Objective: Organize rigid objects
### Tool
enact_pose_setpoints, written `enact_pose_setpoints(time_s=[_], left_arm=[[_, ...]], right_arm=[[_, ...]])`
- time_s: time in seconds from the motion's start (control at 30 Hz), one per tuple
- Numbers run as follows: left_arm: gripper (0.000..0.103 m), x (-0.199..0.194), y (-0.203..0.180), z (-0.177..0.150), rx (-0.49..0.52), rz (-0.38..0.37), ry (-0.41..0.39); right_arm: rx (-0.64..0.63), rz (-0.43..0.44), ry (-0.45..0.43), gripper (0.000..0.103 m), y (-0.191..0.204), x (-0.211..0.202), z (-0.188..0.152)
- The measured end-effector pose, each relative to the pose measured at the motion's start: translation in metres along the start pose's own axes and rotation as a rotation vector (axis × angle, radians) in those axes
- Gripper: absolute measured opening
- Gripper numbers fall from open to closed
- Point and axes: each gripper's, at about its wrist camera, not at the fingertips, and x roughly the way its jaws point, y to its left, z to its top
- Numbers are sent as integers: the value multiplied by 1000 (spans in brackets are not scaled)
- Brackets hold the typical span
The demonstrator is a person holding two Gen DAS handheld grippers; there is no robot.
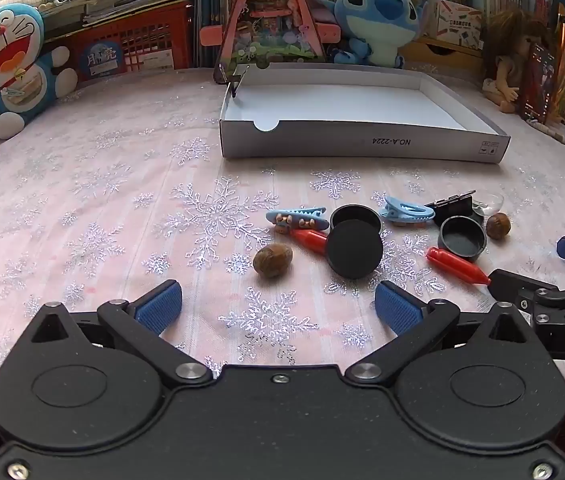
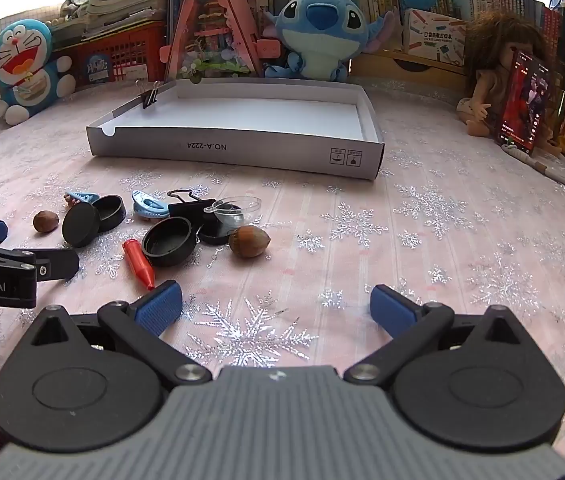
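A shallow white box lies on the snowflake cloth with a black binder clip on its left wall. In front of it lie scattered small items: two brown nuts, black round lids, blue hair clips, red pegs, a binder clip and a clear dish. My left gripper stands open just short of the nearer nut, nothing between its pads. My right gripper stands open over bare cloth, right of the pile.
Plush toys, a pink triangular toy house, a red basket, a doll, a propped phone and shelves of books line the table's far side. Bare cloth spreads to the left and to the right of the pile.
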Motion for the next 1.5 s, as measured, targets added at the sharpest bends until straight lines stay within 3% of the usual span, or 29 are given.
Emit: enact_pose_setpoints(time_s=[1.5], left_arm=[[103, 0, 0, 0, 7, 6, 5]], right_arm=[[2, -7, 4, 103, 4, -1, 1]])
